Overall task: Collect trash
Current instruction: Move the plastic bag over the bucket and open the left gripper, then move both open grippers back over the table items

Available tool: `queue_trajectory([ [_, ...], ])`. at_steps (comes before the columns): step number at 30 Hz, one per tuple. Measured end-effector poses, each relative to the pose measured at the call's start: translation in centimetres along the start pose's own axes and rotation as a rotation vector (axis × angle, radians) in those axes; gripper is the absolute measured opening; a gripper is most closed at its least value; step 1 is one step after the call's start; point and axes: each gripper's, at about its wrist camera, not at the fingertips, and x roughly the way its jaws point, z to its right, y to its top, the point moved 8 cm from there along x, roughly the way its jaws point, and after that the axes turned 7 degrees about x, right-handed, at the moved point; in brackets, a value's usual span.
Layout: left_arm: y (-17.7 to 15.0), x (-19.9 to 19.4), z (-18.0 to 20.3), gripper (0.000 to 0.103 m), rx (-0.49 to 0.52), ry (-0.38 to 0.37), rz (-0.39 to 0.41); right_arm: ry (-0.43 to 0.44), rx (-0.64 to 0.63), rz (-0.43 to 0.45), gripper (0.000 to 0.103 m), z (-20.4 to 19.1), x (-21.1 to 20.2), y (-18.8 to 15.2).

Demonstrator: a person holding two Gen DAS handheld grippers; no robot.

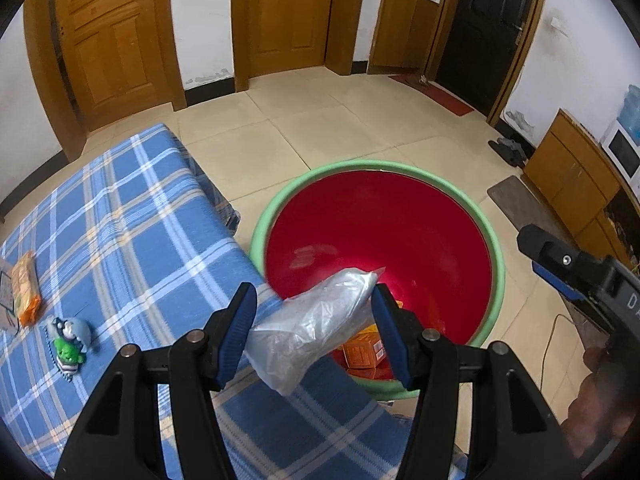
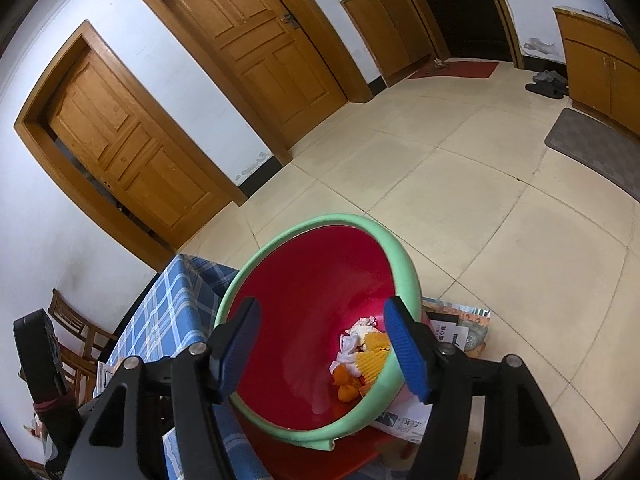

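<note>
Plastic bag (image 1: 316,328) slants toward bin (image 1: 494,248), pinched in left fingers (image 1: 240,336); right fingers (image 2: 404,344) wide

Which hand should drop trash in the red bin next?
Left. Its hand-held gripper is shut on a plastic bag right at the bin's rim, so it probably only needs to let go. The right hand-held gripper is open, holding nothing.

The mouth of the red bin (image 1: 380,216) lies wide open ahead of my left tool (image 1: 314,328), its green rim just beside the bench (image 1: 132,232) edge. My right tool (image 2: 324,344) hangs over the same mouth, nothing between its pads. The tiled floor (image 2: 460,184) beyond is open.
</note>
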Motion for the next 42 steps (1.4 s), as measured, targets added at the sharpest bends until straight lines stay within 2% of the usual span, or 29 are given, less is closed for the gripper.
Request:
queue_trajectory([
  [5,0.2,0.5,0.7,0.067,0.014,-0.003,-0.004,-0.005,0.013,-0.003,0.068,0.4,0.3,0.1],
  [19,0.6,-0.5,-0.4,0.067,-0.007,0.007,0.021,0.007,-0.01,-0.017,0.071,-0.2,0.1,-0.4],
  [29,0.2,-2.6,-3.7,0.067,-0.07,0.048,0.055,0.015,-0.045,-0.037,0.073,-1.5,0.1,-1.4],
  [42,-1.0,-5.2,-10.2,0.067,-0.168,0.125,0.094,0.004,-0.077,-0.063,0.077,-2.8,0.5,-2.7],
])
